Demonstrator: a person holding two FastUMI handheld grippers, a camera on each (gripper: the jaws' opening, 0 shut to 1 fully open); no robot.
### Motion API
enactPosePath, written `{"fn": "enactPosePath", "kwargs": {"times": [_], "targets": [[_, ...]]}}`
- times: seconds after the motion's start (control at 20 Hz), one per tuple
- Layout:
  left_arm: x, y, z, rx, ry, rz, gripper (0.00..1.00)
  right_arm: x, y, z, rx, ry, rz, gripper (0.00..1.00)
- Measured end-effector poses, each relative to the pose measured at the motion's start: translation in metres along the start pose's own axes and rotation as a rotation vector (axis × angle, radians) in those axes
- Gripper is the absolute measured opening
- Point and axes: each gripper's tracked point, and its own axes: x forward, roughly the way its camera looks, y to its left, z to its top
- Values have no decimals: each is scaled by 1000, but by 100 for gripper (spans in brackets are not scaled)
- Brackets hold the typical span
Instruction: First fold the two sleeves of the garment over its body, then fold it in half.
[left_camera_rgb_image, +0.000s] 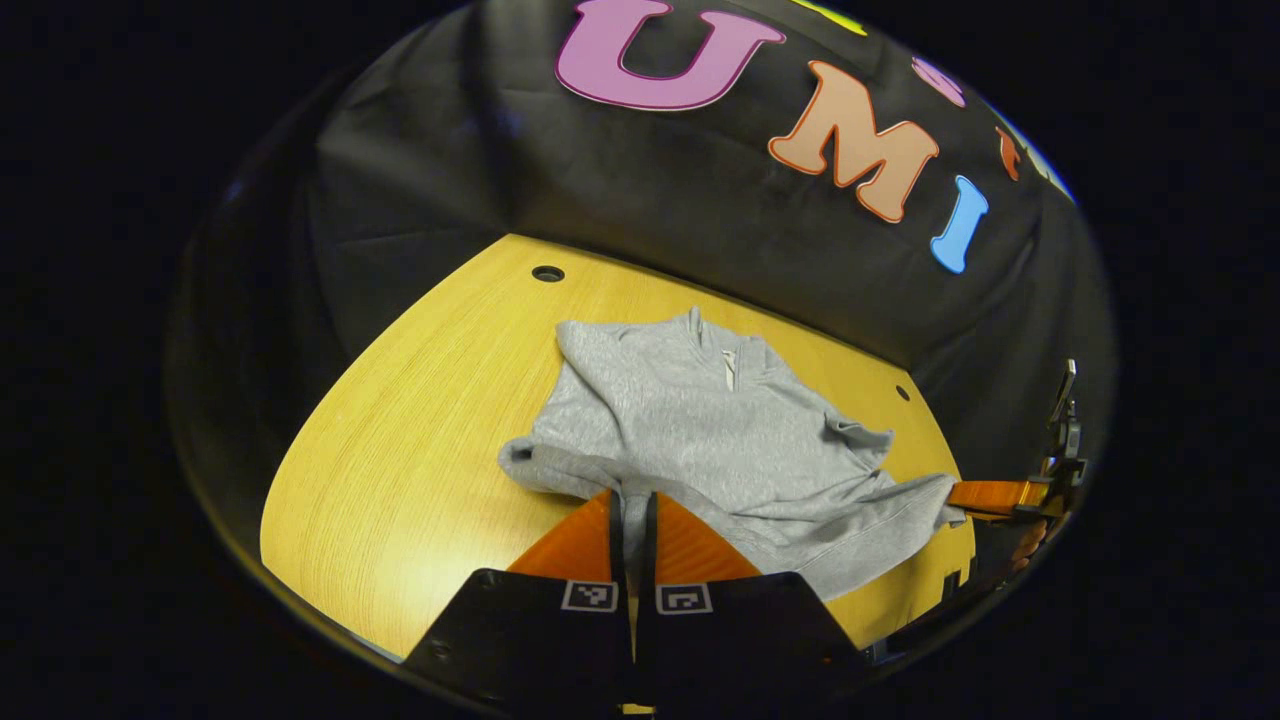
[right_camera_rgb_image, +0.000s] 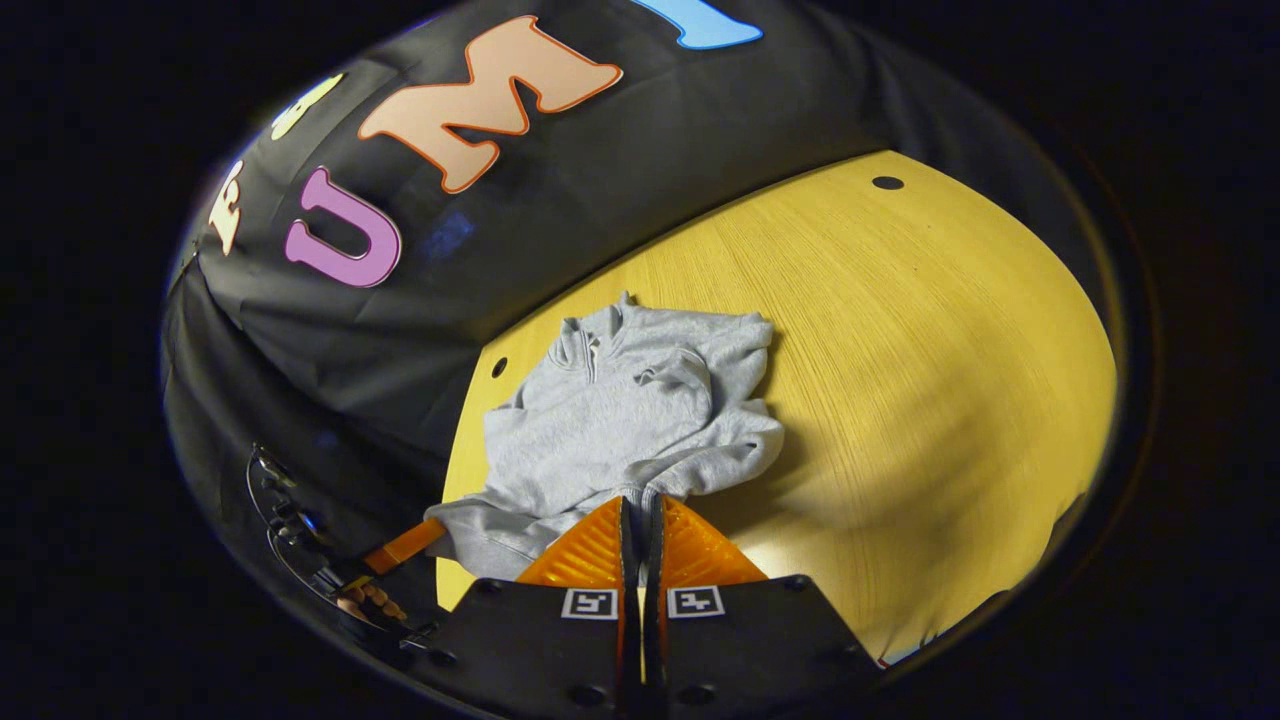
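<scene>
Garment (left_camera_rgb_image: 700, 420), grey, with a short zip at the collar, lying crumpled on the yellow wooden surface (left_camera_rgb_image: 420, 420) near the booth's black cloth wall (left_camera_rgb_image: 640, 200). Both sleeves drawn in over the body, one cuff (left_camera_rgb_image: 520, 462) poking out at the side. Near hem lifted off the surface at two spots. Left hand-held gripper (left_camera_rgb_image: 632, 505) pressed together on the hem, a strip of grey fabric caught between its fingers. Right hand-held gripper (right_camera_rgb_image: 640, 510) likewise closed on a fold of the hem, cloth visible in the narrow slit. In the left gripper view, the other hand-held gripper pinching the hem's far corner. Small round holes (left_camera_rgb_image: 547, 273) in the surface toward the wall.
</scene>
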Motion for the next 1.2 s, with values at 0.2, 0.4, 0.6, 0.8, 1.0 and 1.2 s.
{"fn": "enactPosePath", "kwargs": {"times": [0.2, 0.4, 0.6, 0.8, 1.0, 1.2], "targets": [[18, 1, 27, -33, -9, -6, 0, 16, 5, 26, 65, -1, 6, 4], [47, 4, 43, -46, 1, -17, 0, 40, 2, 49, 147, -4, -2, 4], [84, 12, 41, -125, 56, -8, 0, 79, -9, 56, 201, 0, -56, 4], [115, 26, 28, -151, 136, 40, 0, 112, -20, 56, 227, 6, -108, 9], [133, 30, 23, -115, 173, 79, 0, 128, -22, 62, 245, -12, -120, 11], [139, 29, 43, -60, 100, 76, 18, 128, -16, 85, 225, -102, -111, 39]]}}
